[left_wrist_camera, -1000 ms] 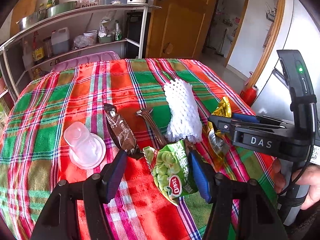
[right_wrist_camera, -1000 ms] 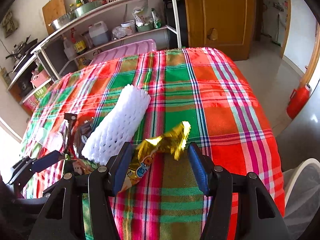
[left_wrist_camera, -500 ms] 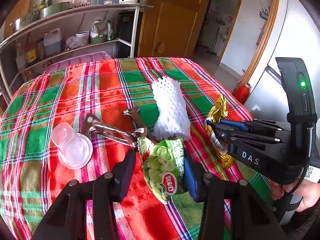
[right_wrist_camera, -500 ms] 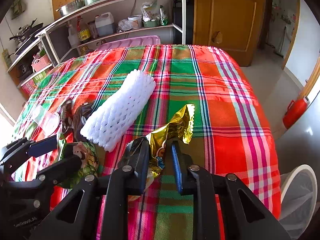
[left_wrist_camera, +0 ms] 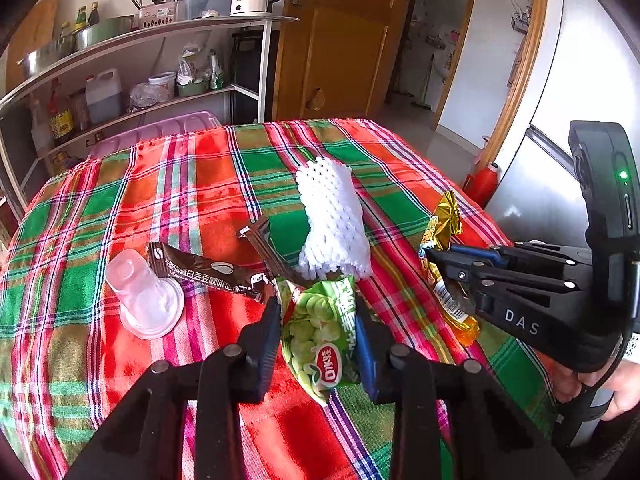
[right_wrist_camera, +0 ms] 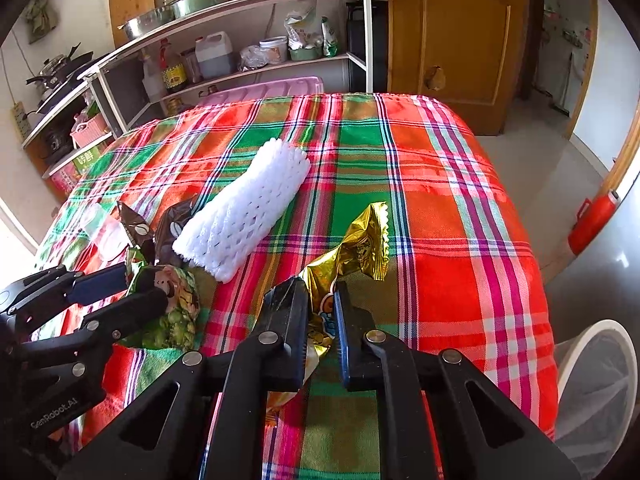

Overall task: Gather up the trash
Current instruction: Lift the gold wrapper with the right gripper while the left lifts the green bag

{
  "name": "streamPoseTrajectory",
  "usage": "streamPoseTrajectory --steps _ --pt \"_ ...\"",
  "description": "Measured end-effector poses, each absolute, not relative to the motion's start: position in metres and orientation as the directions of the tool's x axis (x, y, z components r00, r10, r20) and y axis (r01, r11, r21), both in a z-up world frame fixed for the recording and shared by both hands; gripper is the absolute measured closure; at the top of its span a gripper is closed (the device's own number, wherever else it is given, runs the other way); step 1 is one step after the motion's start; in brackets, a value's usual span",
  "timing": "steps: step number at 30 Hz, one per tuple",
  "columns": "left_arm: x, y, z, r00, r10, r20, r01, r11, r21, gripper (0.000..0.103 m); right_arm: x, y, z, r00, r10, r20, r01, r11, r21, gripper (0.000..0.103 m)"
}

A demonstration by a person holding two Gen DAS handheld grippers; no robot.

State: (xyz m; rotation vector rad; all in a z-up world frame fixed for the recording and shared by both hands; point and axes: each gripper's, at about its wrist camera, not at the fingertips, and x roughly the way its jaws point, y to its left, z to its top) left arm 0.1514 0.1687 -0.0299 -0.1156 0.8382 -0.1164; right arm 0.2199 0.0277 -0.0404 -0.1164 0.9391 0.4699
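Observation:
My left gripper [left_wrist_camera: 316, 340] is shut on a green snack packet [left_wrist_camera: 320, 344], lifted a little above the plaid tablecloth [left_wrist_camera: 200, 184]. My right gripper [right_wrist_camera: 322, 312] is shut on a gold foil wrapper [right_wrist_camera: 356, 240], also raised off the cloth. The right gripper shows in the left wrist view [left_wrist_camera: 448, 268], the left one in the right wrist view [right_wrist_camera: 120, 292]. A white foam fruit net [left_wrist_camera: 332, 216], two brown coffee sachets [left_wrist_camera: 204, 270] and a clear plastic cup [left_wrist_camera: 142, 296] lie on the table.
A white bin with a mesh liner [right_wrist_camera: 600, 392] stands on the floor right of the table. A red bottle [right_wrist_camera: 592, 216] stands by the fridge. A metal shelf rack [left_wrist_camera: 140, 72] with kitchenware stands behind the table, beside a wooden door [left_wrist_camera: 340, 40].
Both grippers closed from open onto their wrappers and lifted them. The brown sachets shifted as the green packet came up.

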Motion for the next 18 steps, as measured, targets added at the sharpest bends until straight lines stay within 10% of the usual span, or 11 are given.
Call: streamPoseTrajectory --steps 18 --pt "0.097 0.180 -0.029 0.671 -0.177 -0.720 0.058 0.981 -0.187 0.068 0.188 0.008 -0.031 0.499 0.384 -0.777 -0.466 0.875 0.133 0.092"
